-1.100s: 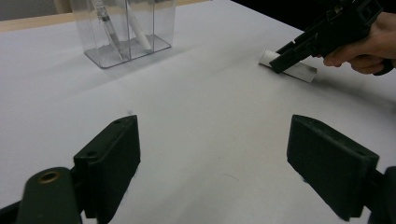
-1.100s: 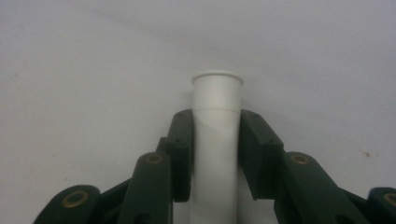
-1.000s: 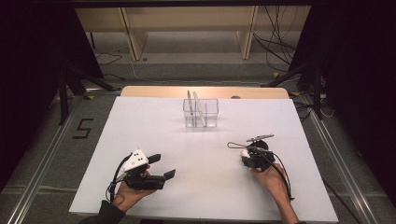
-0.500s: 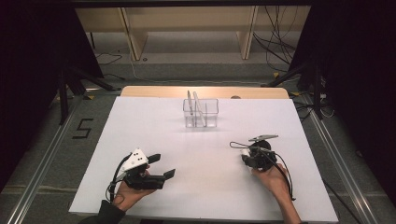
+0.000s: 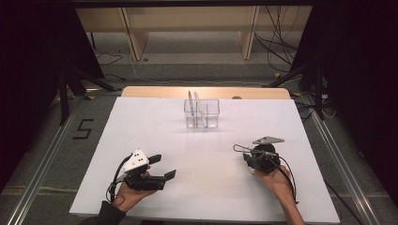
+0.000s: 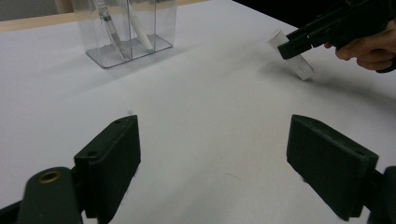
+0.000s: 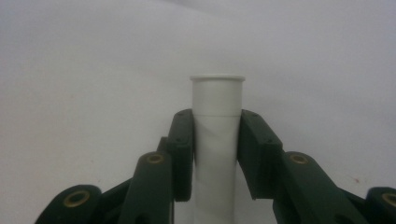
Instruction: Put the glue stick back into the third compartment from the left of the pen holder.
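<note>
At the right side of the table [image 5: 141, 126], a white tube [image 7: 217, 140] is sitting clamped between the right gripper [image 7: 215, 154] jaws. Nearer the person's left, the left gripper [image 6: 212, 158] is resting wide open. Farther back, a clear organizer [image 5: 202, 113] is standing.

**Your two hand grippers, as they look**

Your left gripper [image 5: 162, 169] at the lower left of the high view is black, with a white plate with dark dots. Your right gripper [image 5: 245, 157], at the lower right, carries a grey three-cornered plate. Black cables trail from both. The dark green jaws have brass-coloured rivets. A dark sleeve covers your left forearm.
</note>
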The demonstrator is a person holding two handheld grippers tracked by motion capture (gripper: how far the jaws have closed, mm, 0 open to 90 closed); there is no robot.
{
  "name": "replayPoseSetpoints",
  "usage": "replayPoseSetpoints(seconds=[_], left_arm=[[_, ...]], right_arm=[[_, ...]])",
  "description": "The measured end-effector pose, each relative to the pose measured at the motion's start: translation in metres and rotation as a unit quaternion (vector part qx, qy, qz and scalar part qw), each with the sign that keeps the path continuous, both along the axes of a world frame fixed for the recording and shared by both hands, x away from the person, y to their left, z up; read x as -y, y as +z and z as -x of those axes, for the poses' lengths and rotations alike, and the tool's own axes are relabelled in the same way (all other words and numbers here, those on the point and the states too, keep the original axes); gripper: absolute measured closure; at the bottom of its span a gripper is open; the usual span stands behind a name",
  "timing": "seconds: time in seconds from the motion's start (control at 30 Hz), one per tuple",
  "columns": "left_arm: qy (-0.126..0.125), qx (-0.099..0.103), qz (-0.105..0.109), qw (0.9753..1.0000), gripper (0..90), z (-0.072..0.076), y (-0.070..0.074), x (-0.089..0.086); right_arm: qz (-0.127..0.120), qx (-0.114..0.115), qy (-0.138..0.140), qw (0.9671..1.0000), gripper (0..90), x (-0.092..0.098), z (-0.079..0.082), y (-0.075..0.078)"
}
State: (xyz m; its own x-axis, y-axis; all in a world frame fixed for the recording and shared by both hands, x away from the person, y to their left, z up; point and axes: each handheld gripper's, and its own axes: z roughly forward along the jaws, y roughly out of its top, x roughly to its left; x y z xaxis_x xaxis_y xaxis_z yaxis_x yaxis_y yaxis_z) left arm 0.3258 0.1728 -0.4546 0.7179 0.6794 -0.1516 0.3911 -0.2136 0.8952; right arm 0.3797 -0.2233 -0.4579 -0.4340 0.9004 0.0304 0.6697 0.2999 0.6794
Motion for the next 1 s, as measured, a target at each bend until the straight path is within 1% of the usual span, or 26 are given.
replayPoseSetpoints(seconds=[0.27, 0.37, 0.53, 0.7, 0.8, 1.0], left_arm=[[-0.001, 0.0, 0.0, 1.0, 17.2, 0.0, 0.0, 0.0], [-0.001, 0.0, -0.001, 1.0, 17.2, 0.0, 0.0, 0.0], [-0.001, 0.0, -0.001, 1.0, 17.2, 0.0, 0.0, 0.0], [-0.001, 0.0, -0.001, 1.0, 17.3, 0.0, 0.0, 0.001], [-0.002, 0.0, -0.002, 1.0, 17.2, 0.0, 0.0, 0.001], [-0.001, 0.002, 0.0, 1.0, 17.2, 0.001, 0.0, 0.001]], right_arm=[[-0.011, 0.034, 0.007, 0.9993, 68.5, 0.0, 0.004, 0.003], [-0.012, 0.051, 0.01, 0.9986, 68.5, -0.001, 0.006, 0.005], [-0.022, 0.075, 0.012, 0.9969, 68.5, -0.001, 0.008, 0.008], [-0.043, 0.088, 0.006, 0.9951, 68.3, 0.001, 0.007, 0.013], [-0.052, 0.098, -0.001, 0.9938, 68.3, 0.002, 0.005, 0.015], [-0.063, 0.11, 0.0, 0.9919, 68.2, -0.001, 0.001, 0.024]])
